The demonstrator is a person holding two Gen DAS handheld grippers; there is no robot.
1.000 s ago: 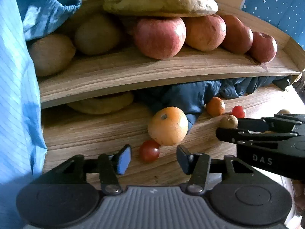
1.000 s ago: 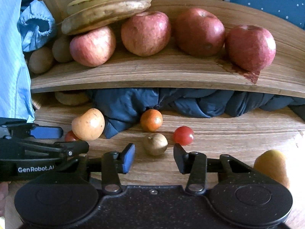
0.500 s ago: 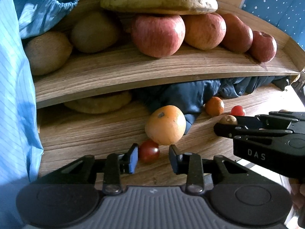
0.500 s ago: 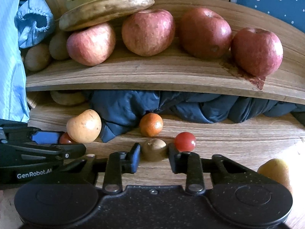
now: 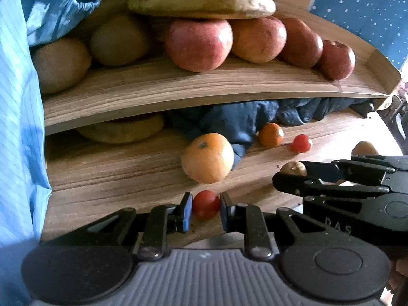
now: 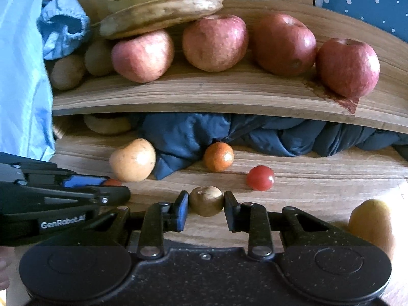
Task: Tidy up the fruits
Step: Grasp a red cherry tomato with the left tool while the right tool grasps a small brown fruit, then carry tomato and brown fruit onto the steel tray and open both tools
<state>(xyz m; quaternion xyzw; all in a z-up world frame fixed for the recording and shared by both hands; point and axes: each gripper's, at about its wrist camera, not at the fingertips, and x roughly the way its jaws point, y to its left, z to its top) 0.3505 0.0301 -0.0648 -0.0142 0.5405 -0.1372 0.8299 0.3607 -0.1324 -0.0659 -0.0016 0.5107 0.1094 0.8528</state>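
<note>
My left gripper [image 5: 204,210] is shut on a red cherry tomato [image 5: 205,204] low over the wooden table. My right gripper [image 6: 206,207] is shut on a small round brown fruit [image 6: 206,201], also seen in the left wrist view [image 5: 293,168]. An orange-yellow fruit [image 5: 207,160] lies just beyond the left gripper. A small tangerine [image 6: 218,157] and a second cherry tomato [image 6: 260,178] lie on the table ahead of the right gripper. A yellow fruit [image 6: 371,223] sits at the right edge.
A wooden shelf [image 6: 204,94] above holds several red apples [image 6: 215,42], kiwis [image 5: 60,65] and bananas [image 6: 163,12]. A dark blue cloth [image 6: 242,135] is bunched under the shelf. A blue sleeve [image 5: 17,127] fills the left side.
Both grippers have moved forward and closed: the left onto the cherry tomato, the right onto the small brown fruit.
</note>
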